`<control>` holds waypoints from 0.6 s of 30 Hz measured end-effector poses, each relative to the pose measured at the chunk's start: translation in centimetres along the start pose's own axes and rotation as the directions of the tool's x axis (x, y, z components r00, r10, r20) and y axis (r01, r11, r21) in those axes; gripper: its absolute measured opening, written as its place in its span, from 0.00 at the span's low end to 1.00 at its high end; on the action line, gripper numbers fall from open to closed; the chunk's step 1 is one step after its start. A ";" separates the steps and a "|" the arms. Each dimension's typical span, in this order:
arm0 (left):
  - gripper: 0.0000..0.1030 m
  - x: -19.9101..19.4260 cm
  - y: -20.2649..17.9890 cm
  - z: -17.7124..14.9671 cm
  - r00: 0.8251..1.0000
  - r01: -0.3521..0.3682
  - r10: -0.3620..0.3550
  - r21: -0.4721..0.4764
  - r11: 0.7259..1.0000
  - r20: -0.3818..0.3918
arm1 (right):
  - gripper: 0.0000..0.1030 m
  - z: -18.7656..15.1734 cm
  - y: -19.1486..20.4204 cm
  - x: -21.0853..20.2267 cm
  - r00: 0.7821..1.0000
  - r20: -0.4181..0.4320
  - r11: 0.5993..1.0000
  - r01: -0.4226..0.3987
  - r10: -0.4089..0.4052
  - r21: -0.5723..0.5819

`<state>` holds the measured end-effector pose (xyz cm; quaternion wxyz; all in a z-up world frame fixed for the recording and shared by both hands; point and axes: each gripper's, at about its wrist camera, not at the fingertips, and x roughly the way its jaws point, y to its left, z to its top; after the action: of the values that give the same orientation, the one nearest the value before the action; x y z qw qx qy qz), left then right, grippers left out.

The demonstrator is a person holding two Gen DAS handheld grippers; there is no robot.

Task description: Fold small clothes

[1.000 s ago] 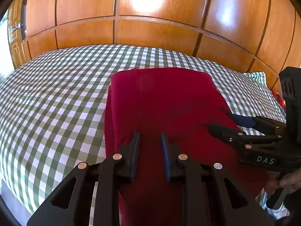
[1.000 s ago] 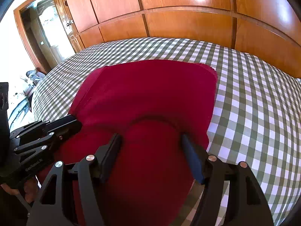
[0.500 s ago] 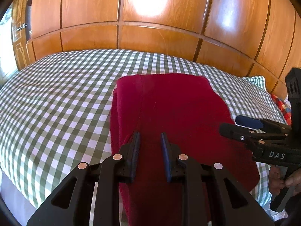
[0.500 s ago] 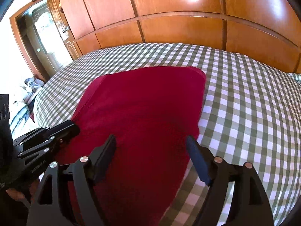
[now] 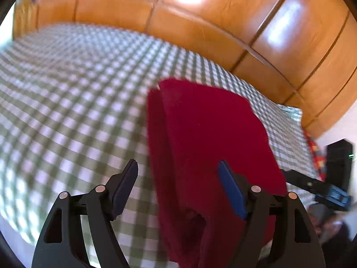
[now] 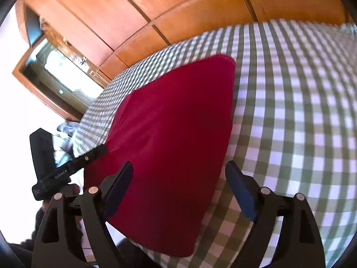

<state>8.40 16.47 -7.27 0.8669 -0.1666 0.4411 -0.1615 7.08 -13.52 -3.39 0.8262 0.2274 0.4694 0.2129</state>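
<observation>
Checked green-and-white bedding is being used as the work surface, with wooden panels behind it. A red garment is lying folded into a long slab on the bedding, its near end reaching the bed's edge and a narrower under-layer showing along its left side in the left view.

The left gripper is being held over the garment's near left edge with its jaws spread wide and nothing between them; half a second ago they were nearly pressed together over the cloth. So the cloth has evidently been let go, and both views are blurred and tilted, which suggests the tools are being pulled away. The right gripper is likewise being held spread, empty, over the near right part of the garment, as it was a moment ago.

This fold is judged to be laid down. A further crosswise fold may be wanted, since the slab is long; for that, the near end would need to be pinched at both corners.
</observation>
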 end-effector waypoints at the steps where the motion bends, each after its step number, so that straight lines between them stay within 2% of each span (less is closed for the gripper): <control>1: 0.71 0.6 0.2 0.3 1.000 0.018 -0.018 -0.002 1.000 -0.019 | 0.82 0.1 -0.5 0.3 1.000 -0.009 1.000 -0.009 0.009 0.016; 3: 0.71 1.7 0.8 0.6 0.998 0.041 -0.041 -0.011 0.999 -0.050 | 0.82 0.3 -1.6 1.2 0.999 -0.032 0.998 -0.031 0.033 0.047; 5: 0.71 3.2 2.0 0.7 0.988 0.115 -0.120 -0.059 0.992 -0.095 | 0.83 0.5 -2.6 2.1 0.996 -0.047 0.994 -0.070 0.074 0.079; 7: 0.71 4.1 2.9 0.6 0.980 0.160 -0.170 -0.102 0.982 -0.103 | 0.82 0.7 -2.9 2.7 0.992 -0.056 0.990 -0.105 0.111 0.092; 8: 0.64 4.4 3.2 0.5 0.971 0.209 -0.220 -0.109 0.972 -0.097 | 0.80 0.9 -3.0 3.2 0.989 -0.066 0.988 -0.123 0.129 0.093; 9: 0.51 4.6 3.3 0.5 0.963 0.243 -0.254 -0.111 0.964 -0.095 | 0.79 1.1 -3.0 3.7 0.987 -0.074 0.987 -0.133 0.139 0.088; 10: 0.51 4.8 3.4 0.3 0.954 0.274 -0.286 -0.123 0.954 -0.094 | 0.76 1.4 -2.7 4.1 0.987 -0.077 0.987 -0.137 0.143 0.082; 12: 0.42 5.0 3.2 0.0 0.947 0.302 -0.313 -0.133 0.944 -0.076 | 0.65 1.6 -2.7 4.3 0.986 -0.081 0.988 -0.142 0.147 0.065; 14: 0.37 4.7 2.8 -0.1 0.943 0.318 -0.327 -0.131 0.939 -0.056 | 0.47 1.5 -2.3 3.3 0.986 -0.073 0.989 -0.146 0.148 0.037; 18: 0.33 4.1 -0.5 0.3 0.925 0.372 -0.376 -0.075 0.925 -0.055 | 0.43 1.4 -1.5 -1.4 0.991 0.008 0.990 -0.132 0.132 -0.047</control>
<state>10.90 14.29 -9.78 0.7988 -0.2694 0.4358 -0.3153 7.88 -15.78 -2.62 0.8179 0.2401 0.4437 0.2765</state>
